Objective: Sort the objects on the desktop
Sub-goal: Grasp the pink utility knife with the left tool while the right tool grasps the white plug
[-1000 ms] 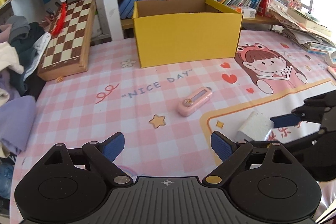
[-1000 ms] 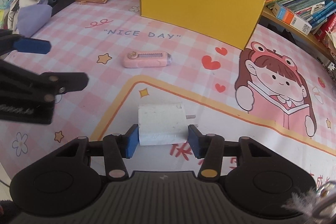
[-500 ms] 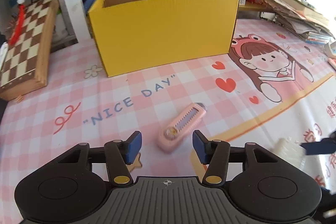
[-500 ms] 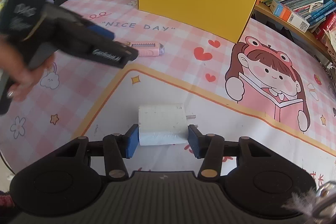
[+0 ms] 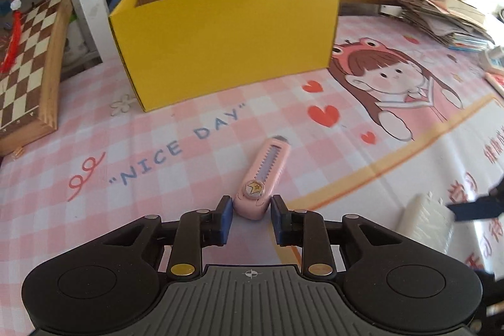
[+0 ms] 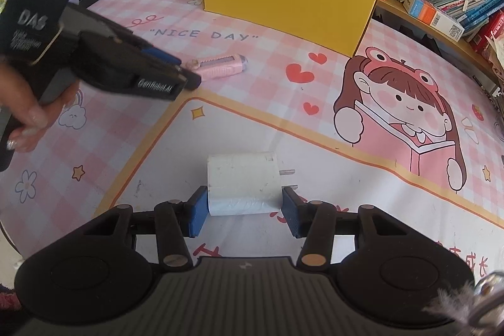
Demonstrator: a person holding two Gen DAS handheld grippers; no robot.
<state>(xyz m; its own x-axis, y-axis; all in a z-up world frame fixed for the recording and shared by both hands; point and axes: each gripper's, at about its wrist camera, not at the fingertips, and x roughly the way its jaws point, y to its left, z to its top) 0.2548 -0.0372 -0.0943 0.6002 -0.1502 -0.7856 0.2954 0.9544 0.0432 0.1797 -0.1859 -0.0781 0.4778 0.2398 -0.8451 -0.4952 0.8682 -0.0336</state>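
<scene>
My left tongs (image 5: 251, 218) are pinching only the rounded tail of the pink box cutter (image 5: 263, 178) lying on the counter (image 5: 157, 178), so it could be swivelling out as I lift. My right tongs (image 6: 244, 211) are gripping the white charger (image 6: 242, 183). The right view is showing my hand (image 6: 28, 115); the left view is showing inside the yellow box (image 5: 226, 37)

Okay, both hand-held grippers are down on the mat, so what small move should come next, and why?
Probably lift the left hand-held gripper slightly: its blue pads sit against the near end of the pink plastic utility knife, which lies flat on the mat. The right hand-held gripper already brackets the white plug-in charger block, and the open yellow cardboard box stands beyond.
</scene>
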